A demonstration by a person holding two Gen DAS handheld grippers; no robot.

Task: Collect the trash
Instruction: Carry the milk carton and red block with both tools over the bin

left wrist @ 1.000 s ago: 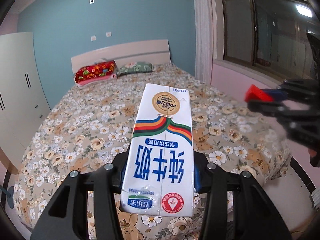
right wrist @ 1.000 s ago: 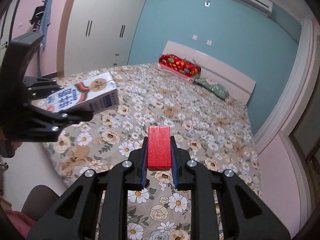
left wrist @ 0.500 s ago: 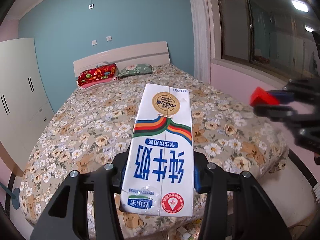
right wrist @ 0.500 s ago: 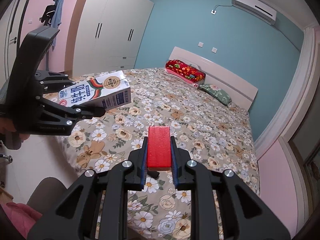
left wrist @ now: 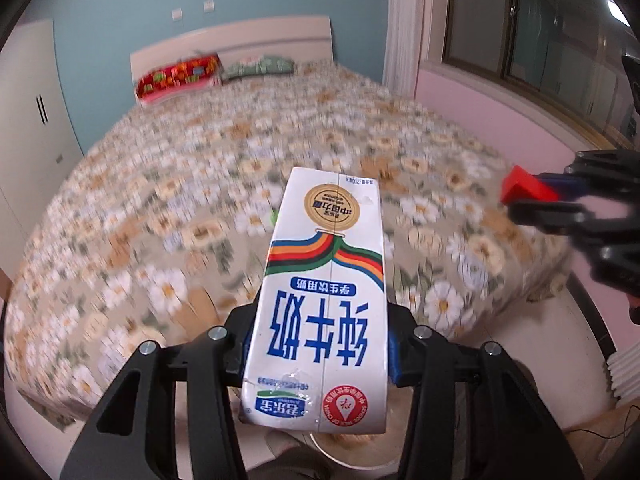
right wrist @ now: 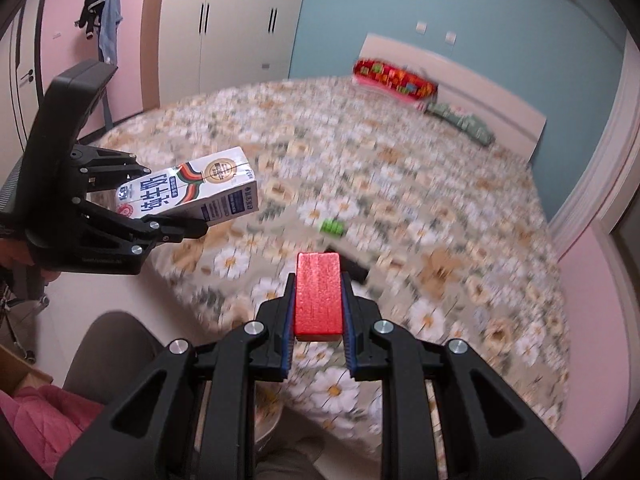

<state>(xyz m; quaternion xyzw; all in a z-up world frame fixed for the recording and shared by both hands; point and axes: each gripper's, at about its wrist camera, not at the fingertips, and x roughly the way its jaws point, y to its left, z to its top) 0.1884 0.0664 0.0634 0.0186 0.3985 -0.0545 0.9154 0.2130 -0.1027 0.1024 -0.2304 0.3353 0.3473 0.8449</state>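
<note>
Both views have tipped downward since the earlier frame, so the bed (left wrist: 240, 184) fills more of each and a pale bin rim (left wrist: 340, 446) shows at the bottom edge. Our left gripper (left wrist: 318, 354) stays clamped on the milk carton (left wrist: 324, 304) at centre frame; our right gripper (right wrist: 318, 334) grips the red block (right wrist: 318, 292), lower centre. We judge the carton, held only near its base, could pivot and miss the bin, and a small green item (right wrist: 332, 226) on the bedspread might be overlooked.

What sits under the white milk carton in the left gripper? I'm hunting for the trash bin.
Below the white milk carton, a pale round container rim shows on the floor beside the floral bed. The carton and left gripper cover most of it; its contents are hidden.
</note>
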